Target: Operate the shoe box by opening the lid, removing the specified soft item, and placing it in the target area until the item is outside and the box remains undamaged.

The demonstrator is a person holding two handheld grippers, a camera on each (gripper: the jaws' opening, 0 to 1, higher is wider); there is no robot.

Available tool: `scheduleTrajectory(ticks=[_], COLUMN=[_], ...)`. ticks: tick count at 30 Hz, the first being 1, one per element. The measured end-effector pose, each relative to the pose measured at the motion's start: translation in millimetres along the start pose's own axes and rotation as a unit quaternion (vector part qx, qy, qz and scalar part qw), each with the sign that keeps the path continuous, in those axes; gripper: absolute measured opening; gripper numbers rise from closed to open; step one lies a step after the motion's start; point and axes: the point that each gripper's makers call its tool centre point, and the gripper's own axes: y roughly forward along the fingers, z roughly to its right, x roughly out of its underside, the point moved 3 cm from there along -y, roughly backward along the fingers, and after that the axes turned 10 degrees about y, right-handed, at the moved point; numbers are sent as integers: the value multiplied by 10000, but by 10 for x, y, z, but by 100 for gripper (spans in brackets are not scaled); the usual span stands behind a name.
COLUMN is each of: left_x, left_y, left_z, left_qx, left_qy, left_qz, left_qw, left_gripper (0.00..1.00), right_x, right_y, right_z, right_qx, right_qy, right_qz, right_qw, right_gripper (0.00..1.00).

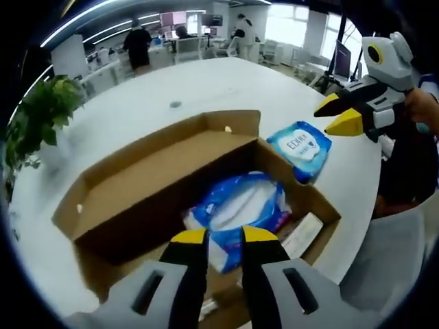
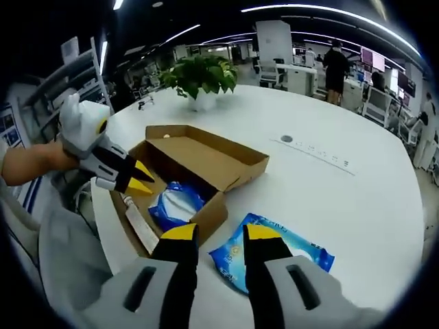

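Note:
An open brown shoe box (image 1: 137,185) sits on the white table, its lid (image 1: 171,144) folded back flat. A blue and white soft pack (image 1: 240,205) lies inside, with a white card (image 1: 302,234) beside it. My left gripper (image 1: 223,236) hovers open over the box's near end, nothing between its jaws. A second blue soft pack (image 1: 298,147) lies on the table just outside the box. In the right gripper view that outside pack (image 2: 281,253) is just beyond my open right gripper (image 2: 221,232). The left gripper (image 2: 140,177) hangs over the box (image 2: 206,161) and the pack inside (image 2: 171,202).
A potted plant (image 2: 199,75) stands at the table's far edge, behind the box. A small grey disc (image 2: 287,139) is set in the table top (image 2: 357,199). Desks, chairs and a standing person (image 2: 336,62) lie beyond the table. A person's sleeve (image 1: 405,171) is at the right.

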Motion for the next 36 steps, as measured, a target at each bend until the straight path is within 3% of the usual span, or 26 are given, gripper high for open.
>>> scheduleTrajectory(ticks=[10,20,36], left_x=[105,20,130], left_y=[58,153,392], left_z=[-60,-111,-206], left_qx=[-95,-187,-159], left_qy=[-429,-787,-941], left_qz=[9,164,-126], left_qw=[9990,9966,9954], left_gripper=[15,15,14], right_x=[-57,-75,-66], right_y=[247,475,851], right_z=[-175,-303,-434], right_qx=[-229,-390,-539], right_qy=[-297,-557,-847], right_qz=[-143,-264,-502], right_qw=[9992,9973,9937], right_gripper=[22,21,20])
